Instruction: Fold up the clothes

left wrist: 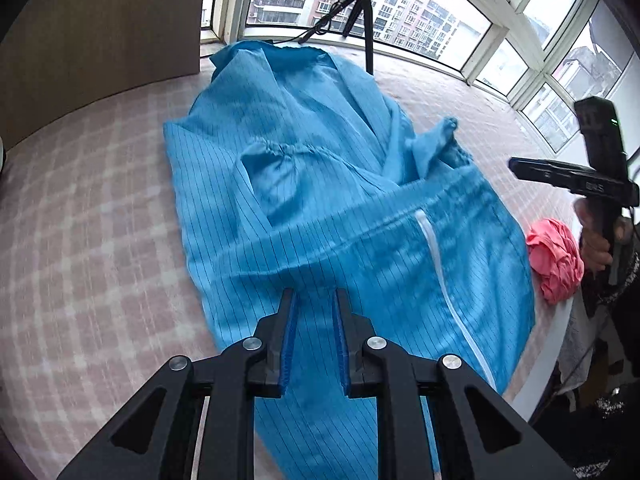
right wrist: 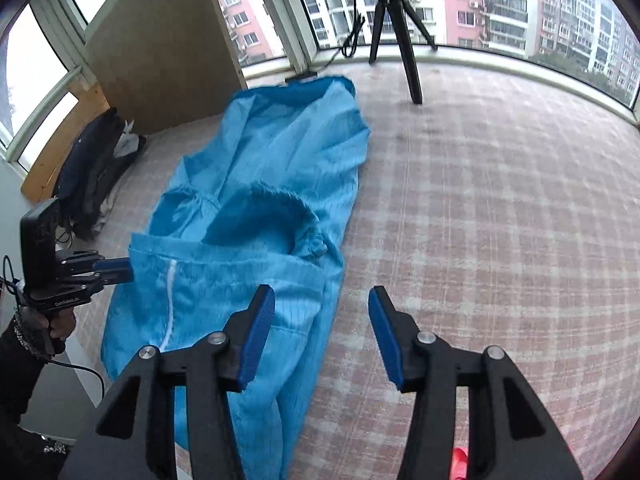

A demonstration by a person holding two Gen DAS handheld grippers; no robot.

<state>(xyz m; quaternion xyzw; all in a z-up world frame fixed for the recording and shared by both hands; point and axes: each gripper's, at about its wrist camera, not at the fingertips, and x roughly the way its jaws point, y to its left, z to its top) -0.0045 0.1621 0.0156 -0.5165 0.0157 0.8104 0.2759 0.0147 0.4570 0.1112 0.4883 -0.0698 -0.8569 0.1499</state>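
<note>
so a blue striped garment (left wrist: 320, 200) lies spread along the pink checked bed cover (left wrist: 88, 240), running from the near edge toward the far windows (left wrist: 500, 40). its near part is doubled back over the middle, and a white zipper line (left wrist: 440, 272) runs down that folded panel. two elastic-cuffed sleeves lie across the body, one near the middle (left wrist: 276, 160) and one at the right edge (left wrist: 440, 136).

the left gripper (left wrist: 314, 300) sits over the near end of the garment, its jaws narrow, with blue cloth showing in the gap between the blue pads (left wrist: 290, 344); from the right wrist view its tips (right wrist: 116, 270) sit at the left corner of the folded edge, but whether cloth is really pinched i cannot tell.

the right gripper (right wrist: 320, 304) hovers over the garment's right side and the bare cover, jaws wide with nothing between them. in the left wrist view it shows at the right, gripped by a hand (left wrist: 596, 240).

a crumpled pink garment (left wrist: 556, 260) rests at the right near edge of the bed. a black tripod (right wrist: 396, 28) stands at the far end by the windows, and dark clothing (right wrist: 96, 172) is heaped at the left beside a wooden panel (right wrist: 160, 48).
</note>
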